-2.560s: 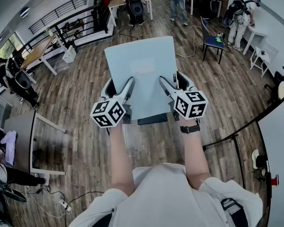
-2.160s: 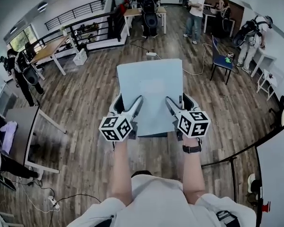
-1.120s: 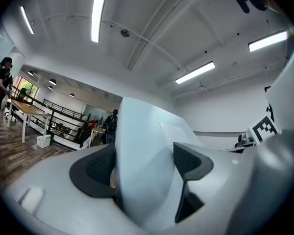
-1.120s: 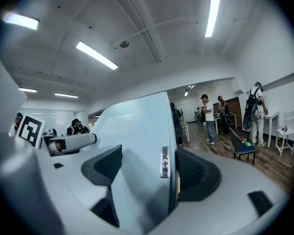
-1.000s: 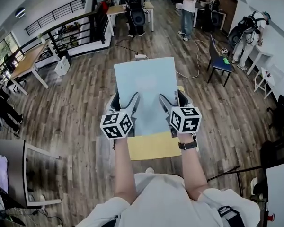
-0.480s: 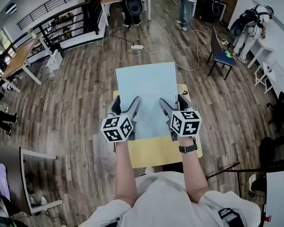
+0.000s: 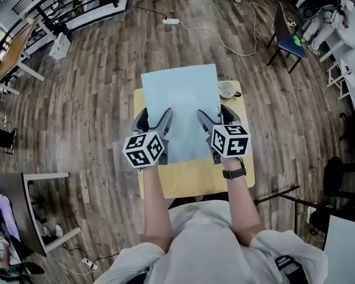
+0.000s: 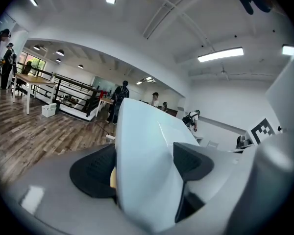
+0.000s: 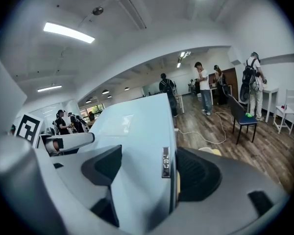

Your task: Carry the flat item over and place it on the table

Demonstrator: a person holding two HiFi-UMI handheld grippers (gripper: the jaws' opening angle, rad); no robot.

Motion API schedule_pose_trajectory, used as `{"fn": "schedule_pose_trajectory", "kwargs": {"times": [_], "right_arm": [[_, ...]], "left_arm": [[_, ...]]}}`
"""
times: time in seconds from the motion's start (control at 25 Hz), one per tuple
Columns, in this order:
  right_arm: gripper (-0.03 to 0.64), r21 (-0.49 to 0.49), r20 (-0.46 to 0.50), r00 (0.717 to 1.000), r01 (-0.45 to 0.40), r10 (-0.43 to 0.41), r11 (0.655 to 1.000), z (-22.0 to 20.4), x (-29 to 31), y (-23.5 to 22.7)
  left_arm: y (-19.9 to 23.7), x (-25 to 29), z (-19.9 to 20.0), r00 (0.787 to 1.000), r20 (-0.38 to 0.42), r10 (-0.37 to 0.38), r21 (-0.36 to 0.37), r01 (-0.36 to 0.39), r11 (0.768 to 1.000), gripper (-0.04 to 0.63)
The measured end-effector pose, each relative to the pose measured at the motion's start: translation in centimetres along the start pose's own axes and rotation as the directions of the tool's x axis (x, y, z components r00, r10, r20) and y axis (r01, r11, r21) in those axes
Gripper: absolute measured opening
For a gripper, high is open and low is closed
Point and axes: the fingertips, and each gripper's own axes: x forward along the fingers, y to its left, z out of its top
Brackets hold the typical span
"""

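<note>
- The pale blue flat panel (image 7: 180, 108) sits at frame centre, over the small yellow table (image 7: 192, 179); we judge it is not yet resting there.
- Our left gripper (image 7: 155, 118) and right gripper (image 7: 214, 116) each clamp its near edge.
- A cup (image 7: 228, 89) stands just beside the panel's right edge. If we lower carelessly we could knock it, and the overhanging far end could tip the panel.

The panel (image 7: 180, 99) sits over the bench (image 7: 189, 182), with the left claw (image 7: 154, 116) and the right claw (image 7: 215, 114) on its side edges. A cup (image 7: 228, 89) stands on the bench's far right corner.
</note>
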Motion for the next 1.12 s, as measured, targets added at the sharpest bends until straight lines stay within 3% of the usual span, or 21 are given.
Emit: {"fn": "schedule_pose_trajectory", "kwargs": {"times": [0.44, 0.76, 1.12], "right_arm": [[0.314, 0.056, -0.173, 0.985, -0.007, 0.016, 0.998, -6.6, 6.7, -2.8], [0.316, 0.059, -0.295, 0.955, 0.016, 0.003, 0.998, -12.2, 10.2, -3.5], [0.316, 0.105, -0.36, 0.933, 0.046, -0.005, 0.993, -16.2, 12.3, -6.1]], "left_arm": [[4.7, 4.6, -7.5, 0.985, -0.155, 0.078, -0.071, -0.09, 0.993, 0.379], [7.9, 5.7, -13.9, 0.955, -0.269, 0.128, -0.132, -0.168, 0.977, 0.379], [8.9, 8.4, -18.4, 0.926, -0.355, 0.126, -0.143, -0.187, 0.972, 0.379]]}}
